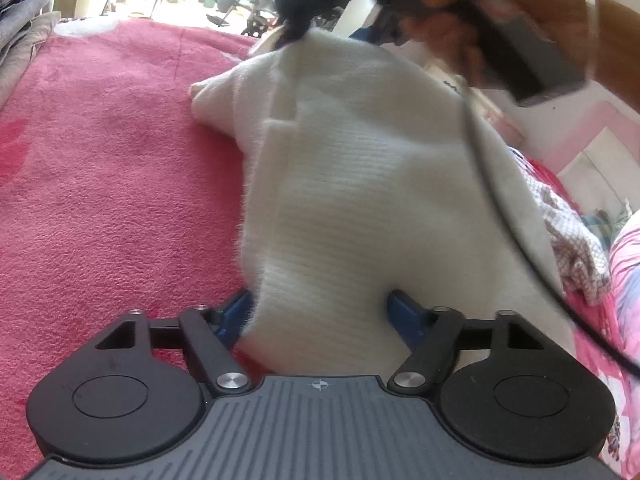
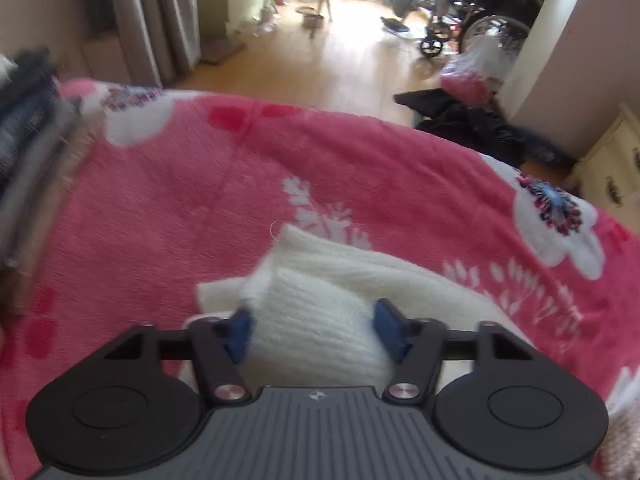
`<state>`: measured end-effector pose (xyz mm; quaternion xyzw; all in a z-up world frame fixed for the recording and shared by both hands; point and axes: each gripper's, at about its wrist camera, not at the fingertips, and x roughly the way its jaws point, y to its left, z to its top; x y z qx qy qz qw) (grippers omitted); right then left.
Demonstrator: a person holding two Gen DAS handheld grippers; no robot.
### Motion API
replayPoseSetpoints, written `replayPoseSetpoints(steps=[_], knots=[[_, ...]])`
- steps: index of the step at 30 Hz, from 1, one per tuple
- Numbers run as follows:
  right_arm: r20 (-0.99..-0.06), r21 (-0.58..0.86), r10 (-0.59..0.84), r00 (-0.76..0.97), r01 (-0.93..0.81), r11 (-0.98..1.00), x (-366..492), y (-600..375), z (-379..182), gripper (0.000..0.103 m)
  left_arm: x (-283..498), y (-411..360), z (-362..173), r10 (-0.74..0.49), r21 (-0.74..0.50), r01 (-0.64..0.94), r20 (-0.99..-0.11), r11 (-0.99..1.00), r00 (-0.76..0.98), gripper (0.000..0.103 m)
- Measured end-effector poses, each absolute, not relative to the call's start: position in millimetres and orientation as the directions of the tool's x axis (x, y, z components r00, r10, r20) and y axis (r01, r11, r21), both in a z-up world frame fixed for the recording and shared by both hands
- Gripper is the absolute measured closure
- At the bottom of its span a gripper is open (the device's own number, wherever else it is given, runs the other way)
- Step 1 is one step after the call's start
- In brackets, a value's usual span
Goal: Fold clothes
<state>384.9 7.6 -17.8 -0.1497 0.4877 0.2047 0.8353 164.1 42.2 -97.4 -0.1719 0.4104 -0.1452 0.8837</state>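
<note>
I have the cream-white ribbed knit sweater (image 1: 352, 184) lifted between my 2 grippers over the pink fleece bed blanket with white flower prints (image 2: 248, 200). In the left wrist view, the left gripper (image 1: 320, 312) has its blue-padded fingers (image 1: 402, 312) set wide, with a thick bunch of knit passing between them; I cannot tell whether they bear on the cloth or only bracket it. Further up in that view, the right gripper (image 1: 300, 28) pinches the far top edge of the sweater, which hangs in a slanted sheet from it down toward me, while one loose part, perhaps a sleeve, trails onto the blanket at the left.

From the right wrist view, the blue fingers (image 2: 240, 336) stand on either side of a fat roll of knit, and the fabric fills the gap, so I read this as a hold on the sweater. Some of the garment lies on the blanket just beyond them.

My judgement: the sweater is mid-handling, held up and partly draped. This fits either spreading it out flat or carrying one edge over for a fold; I cannot tell which.

Whatever follows calls for both holds kept even, so the soft knit does not sag or twist, and for watching the trailing part. The black cable (image 1: 500, 200) across the cloth could snag. Grey folded clothes (image 2: 28, 128) are stacked at the blanket's left edge.
</note>
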Motion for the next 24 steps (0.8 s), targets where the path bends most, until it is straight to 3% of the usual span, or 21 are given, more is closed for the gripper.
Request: replayPoseSetpoints(steps=[1, 3, 13, 17, 22, 24], knots=[[-0.875, -0.045, 0.204, 0.439, -0.493, 0.869, 385, 4, -14, 0.063, 166, 42, -98, -0.396, -0.422, 0.115, -0.675, 0.899, 0.622, 0.021], [-0.861, -0.015, 0.228, 0.455, -0.472, 0.882, 383, -3, -1, 0.075, 166, 39, -98, -0.396, -0.413, 0.127, -0.671, 0.902, 0.627, 0.024], [-0.709, 0.196, 0.363, 0.604, -0.326, 0.925, 329, -117, 78, 0.082, 145, 11, -57, -0.396, -0.338, 0.225, -0.612, 0.914, 0.685, 0.067], [-0.629, 0.281, 0.376, 0.68, -0.252, 0.926, 295, -181, 105, 0.091, 128, -1, -31, -0.455, -0.317, 0.328, -0.558, 0.89, 0.694, 0.071], [-0.569, 0.39, 0.356, 0.741, -0.138, 0.91, 206, -289, 117, 0.092, 89, -26, -10, -0.572, -0.296, 0.494, -0.513, 0.818, 0.64, 0.076], [-0.58, 0.408, 0.314, 0.751, -0.065, 0.91, 160, -328, 105, 0.092, 72, -37, -8, -0.628, -0.291, 0.57, -0.51, 0.769, 0.587, 0.083]])
